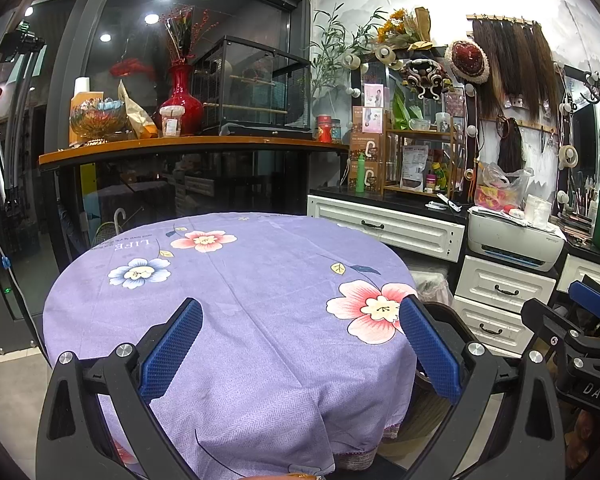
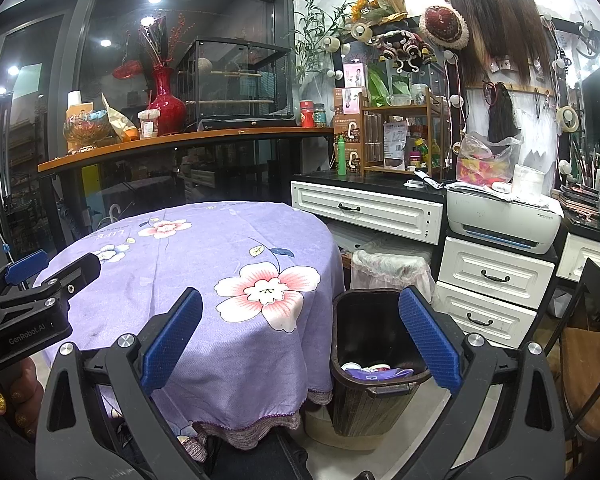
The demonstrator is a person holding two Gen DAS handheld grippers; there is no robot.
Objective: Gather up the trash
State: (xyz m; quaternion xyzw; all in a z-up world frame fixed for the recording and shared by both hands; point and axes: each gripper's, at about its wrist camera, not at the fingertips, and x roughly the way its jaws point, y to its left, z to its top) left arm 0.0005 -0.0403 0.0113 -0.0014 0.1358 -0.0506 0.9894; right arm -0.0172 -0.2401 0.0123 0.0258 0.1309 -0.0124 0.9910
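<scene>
A round table with a purple flowered cloth point(image 1: 228, 320) fills the left wrist view and also shows in the right wrist view point(image 2: 204, 272). A dark trash bin point(image 2: 364, 332) stands on the floor to the table's right, with several pieces of trash point(image 2: 376, 371) in its bottom. My left gripper point(image 1: 300, 344) is open and empty above the near part of the table. My right gripper point(image 2: 300, 340) is open and empty, over the table's right edge, with its right finger in front of the bin.
White drawers point(image 2: 492, 276) and a printer point(image 2: 504, 220) stand at the right. A covered white stool point(image 2: 388, 268) sits behind the bin. A wooden shelf point(image 1: 188, 146) with a red vase point(image 1: 182, 100) runs behind the table. A chair point(image 2: 592, 360) is at the far right.
</scene>
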